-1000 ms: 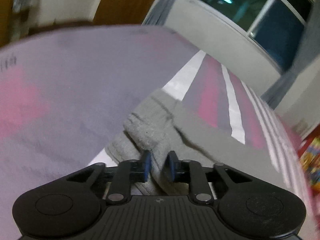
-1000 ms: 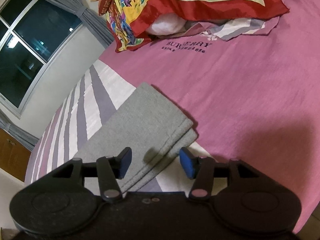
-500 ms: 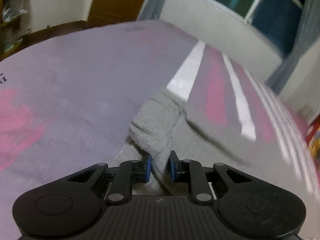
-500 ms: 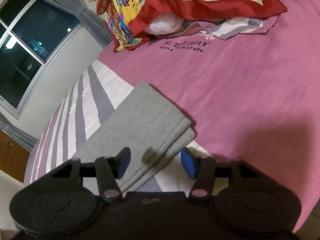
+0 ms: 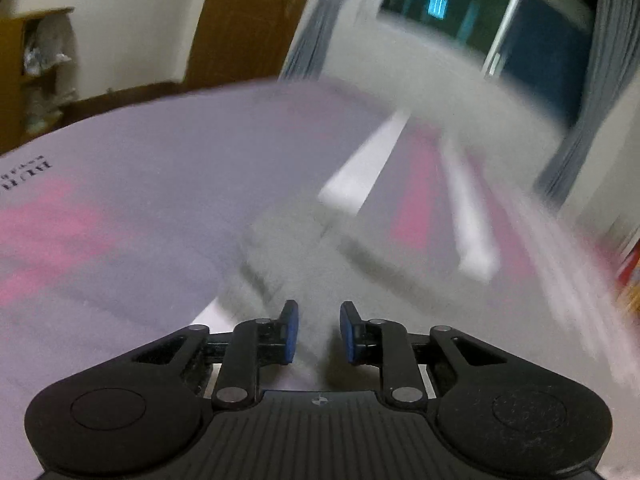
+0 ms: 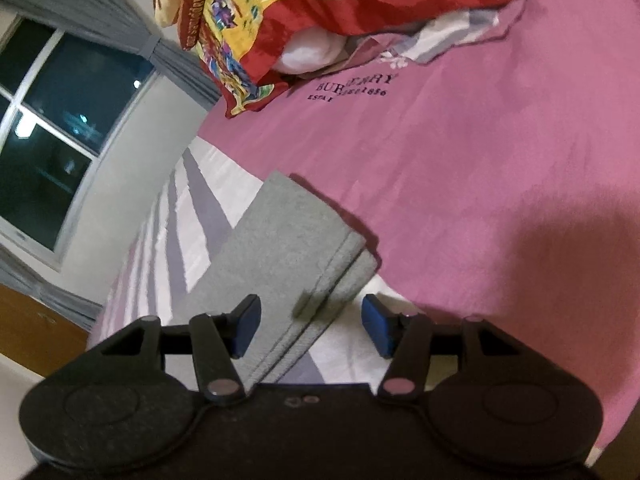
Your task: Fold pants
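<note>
The grey pants [image 6: 292, 240] lie folded in a flat strip on the bed, their layered end edge near the pink sheet. In the left wrist view the pants [image 5: 304, 256] are blurred and lie flat in front of the fingers. My left gripper [image 5: 319, 332] is partly open, with grey cloth showing in the gap; nothing is pinched. My right gripper [image 6: 310, 328] is open wide and hovers just above the near end of the pants, empty.
The bed has a pink sheet [image 6: 480, 184] and a striped white, grey and pink cover [image 6: 192, 216]. A red and yellow pillow [image 6: 304, 20] lies at the head. A window [image 5: 520, 36], curtains and a wooden door [image 5: 248, 20] stand beyond the bed.
My left gripper has opened and let go of the bunched grey cloth, which now lies flat. The left view swings fast and blurs. My right gripper has stayed open and tilted slightly.
</note>
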`<state>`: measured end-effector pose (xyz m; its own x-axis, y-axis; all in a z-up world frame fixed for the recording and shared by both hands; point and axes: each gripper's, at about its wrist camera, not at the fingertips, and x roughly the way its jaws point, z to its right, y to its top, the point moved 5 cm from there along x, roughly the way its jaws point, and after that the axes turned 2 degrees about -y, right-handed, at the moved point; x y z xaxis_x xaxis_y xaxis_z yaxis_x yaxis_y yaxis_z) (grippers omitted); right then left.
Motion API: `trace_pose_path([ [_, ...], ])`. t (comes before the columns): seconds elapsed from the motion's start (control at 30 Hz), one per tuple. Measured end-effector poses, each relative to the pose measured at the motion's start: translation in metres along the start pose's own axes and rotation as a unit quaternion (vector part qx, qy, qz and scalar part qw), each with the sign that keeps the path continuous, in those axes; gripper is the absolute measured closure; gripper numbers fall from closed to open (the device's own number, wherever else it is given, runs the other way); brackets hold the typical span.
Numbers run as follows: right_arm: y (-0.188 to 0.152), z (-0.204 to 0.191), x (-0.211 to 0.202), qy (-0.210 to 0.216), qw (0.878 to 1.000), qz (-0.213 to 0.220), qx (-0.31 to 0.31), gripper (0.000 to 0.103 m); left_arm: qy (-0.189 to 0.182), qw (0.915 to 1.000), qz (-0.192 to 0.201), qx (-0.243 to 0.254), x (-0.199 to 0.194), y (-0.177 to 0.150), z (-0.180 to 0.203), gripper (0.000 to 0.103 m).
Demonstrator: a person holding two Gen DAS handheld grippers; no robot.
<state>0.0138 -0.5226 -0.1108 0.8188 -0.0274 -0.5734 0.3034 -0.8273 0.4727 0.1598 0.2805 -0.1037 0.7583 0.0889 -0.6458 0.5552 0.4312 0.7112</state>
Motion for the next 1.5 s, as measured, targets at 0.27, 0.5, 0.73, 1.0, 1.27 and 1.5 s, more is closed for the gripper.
trace_pose_path([
  [0.27, 0.000, -0.004, 0.028, 0.029, 0.999, -0.010, 0.010, 0.046, 0.015, 0.9991, -0.031, -0.024, 0.026, -0.021, -0.008, 0.039],
  [0.5, 0.006, -0.044, 0.006, 0.090, 0.992, 0.032, -0.078, 0.095, 0.018, 0.9992, -0.030, -0.016, 0.026, -0.020, -0.009, 0.039],
  [0.73, 0.000, 0.011, 0.034, 0.031, 0.999, -0.001, -0.018, 0.095, 0.039, 0.9989, -0.027, 0.004, 0.031, -0.017, 0.001, 0.034],
  [1.0, 0.003, 0.004, 0.033, 0.023, 1.000, -0.011, -0.012, 0.086, 0.035, 0.9989, -0.016, 0.026, 0.031, -0.017, 0.001, 0.031],
  [1.27, 0.000, 0.005, 0.037, 0.015, 1.000, -0.001, 0.008, 0.082, 0.028, 0.9991, -0.005, 0.030, 0.030, -0.020, -0.003, 0.028],
  [1.5, 0.004, 0.001, 0.040, 0.004, 1.000, -0.010, 0.008, 0.081, 0.031, 0.9989, -0.008, 0.034, 0.028, -0.020, -0.003, 0.028],
])
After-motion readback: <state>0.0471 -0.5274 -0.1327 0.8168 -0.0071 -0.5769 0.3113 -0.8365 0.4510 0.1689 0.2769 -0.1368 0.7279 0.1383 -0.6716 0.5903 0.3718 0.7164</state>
